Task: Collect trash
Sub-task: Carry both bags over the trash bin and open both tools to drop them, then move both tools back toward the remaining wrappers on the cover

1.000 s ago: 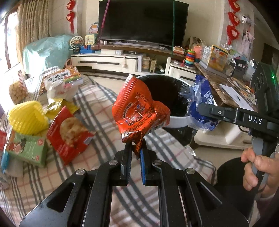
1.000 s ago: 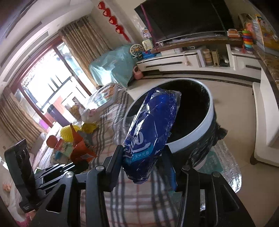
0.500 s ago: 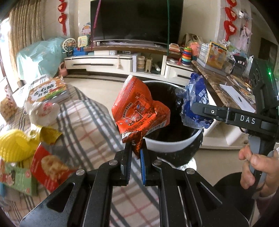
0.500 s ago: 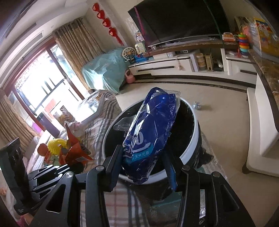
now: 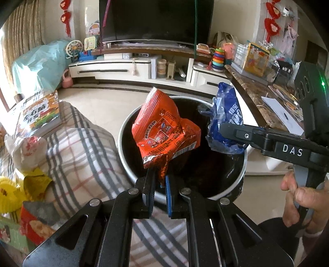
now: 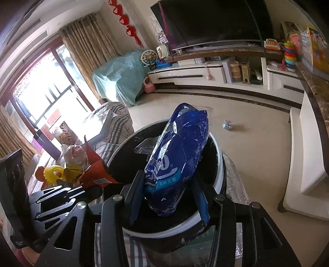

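While both grippers clamp wrappers over the bin: plaid-covered surface, cluttered living room.

Dark television on far wall above long white cabinet. Pale tiled floor. Bright window left, beige curtains. Red hanging ornaments on wall. Marble-topped ledge right.

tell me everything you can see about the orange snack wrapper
The orange snack wrapper is a crumpled, glossy foil-like packet with small printed pictures, a barcode and a stamped date. It looks empty. The left gripper pinches its lower corner, so it stands upright above the open trash bin. Nothing else touches it.
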Demonstrator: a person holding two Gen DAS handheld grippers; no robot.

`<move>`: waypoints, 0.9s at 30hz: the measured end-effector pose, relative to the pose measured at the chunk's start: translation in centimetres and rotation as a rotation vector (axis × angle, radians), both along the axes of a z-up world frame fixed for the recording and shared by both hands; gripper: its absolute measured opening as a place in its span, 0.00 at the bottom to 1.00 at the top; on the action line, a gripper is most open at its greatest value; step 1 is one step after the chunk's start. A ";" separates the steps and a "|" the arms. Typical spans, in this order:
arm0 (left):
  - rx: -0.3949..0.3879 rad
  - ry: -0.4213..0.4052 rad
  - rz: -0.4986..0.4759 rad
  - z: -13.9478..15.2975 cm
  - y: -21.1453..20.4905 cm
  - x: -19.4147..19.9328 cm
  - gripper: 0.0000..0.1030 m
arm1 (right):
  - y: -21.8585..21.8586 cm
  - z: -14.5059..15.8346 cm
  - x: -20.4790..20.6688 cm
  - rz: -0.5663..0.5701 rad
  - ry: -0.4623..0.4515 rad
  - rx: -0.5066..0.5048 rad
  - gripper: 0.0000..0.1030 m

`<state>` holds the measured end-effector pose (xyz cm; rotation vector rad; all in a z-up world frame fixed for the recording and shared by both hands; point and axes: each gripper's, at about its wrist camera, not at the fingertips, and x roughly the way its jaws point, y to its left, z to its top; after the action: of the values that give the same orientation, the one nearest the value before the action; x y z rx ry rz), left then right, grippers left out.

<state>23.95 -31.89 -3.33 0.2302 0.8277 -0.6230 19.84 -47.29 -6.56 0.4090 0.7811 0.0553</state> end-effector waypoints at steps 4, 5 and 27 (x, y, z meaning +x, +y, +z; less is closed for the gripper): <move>-0.004 0.019 0.008 -0.3 -0.3 0.7 0.09 | -0.3 -0.2 0.7 0.007 0.013 -0.007 0.48; -0.008 0.030 0.013 -0.4 -0.3 0.9 0.10 | -0.4 -0.2 0.9 0.008 0.016 -0.010 0.48; -0.118 -0.048 0.166 0.9 6.9 -4.1 0.77 | 1.9 1.7 -3.0 -0.045 -0.076 0.008 0.93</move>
<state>19.83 -24.98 -2.43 0.0676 0.7525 -0.5064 16.82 -45.43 -4.83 0.4297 0.6972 0.0321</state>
